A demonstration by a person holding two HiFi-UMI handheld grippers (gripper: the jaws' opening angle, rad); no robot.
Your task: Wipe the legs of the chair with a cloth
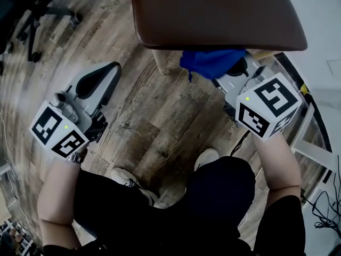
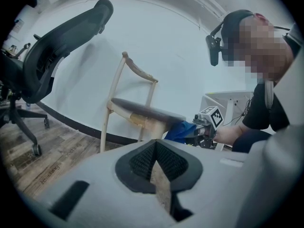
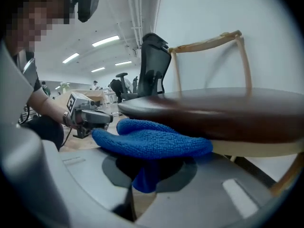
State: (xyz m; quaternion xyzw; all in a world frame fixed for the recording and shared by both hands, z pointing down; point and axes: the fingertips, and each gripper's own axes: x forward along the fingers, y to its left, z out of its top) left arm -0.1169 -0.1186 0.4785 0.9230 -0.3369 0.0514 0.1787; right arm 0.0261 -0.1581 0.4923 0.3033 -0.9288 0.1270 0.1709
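- Right tool (image 3: 149, 172): jaws clamped on a hanging fold of the blue cloth (image 3: 152, 139). The rest of the cloth mushrooms over the jaw tips. Judged purpose: a padded front that can be pressed against wood without the jaws touching it.
- Blue cloth, head view (image 1: 212, 62): at 1 o'clock, bunched just under the front edge of the chair seat (image 1: 218, 15) and near the pale front leg (image 1: 161, 62). Contact with the leg cannot be confirmed.
- Right tool, head view (image 1: 226, 74): at 2 o'clock, held low and pointed under the seat. This looks like an approach to the leg, wiping not yet plainly under way.
- Left tool (image 2: 156, 148): jaws closed tip to tip, nothing between them, only floor showing through the gap lower down.
- Left tool, head view (image 1: 106, 71): at 9 o'clock, well apart from the chair. It is apparently held aside to keep the working side free.
- Chair (image 2: 142, 110): upright on the wooden floor (image 1: 160, 121), its back toward the white wall. The front legs face the person and so are the first within reach.
- Office chair (image 1: 48, 9): at 10 o'clock, well apart, not involved.
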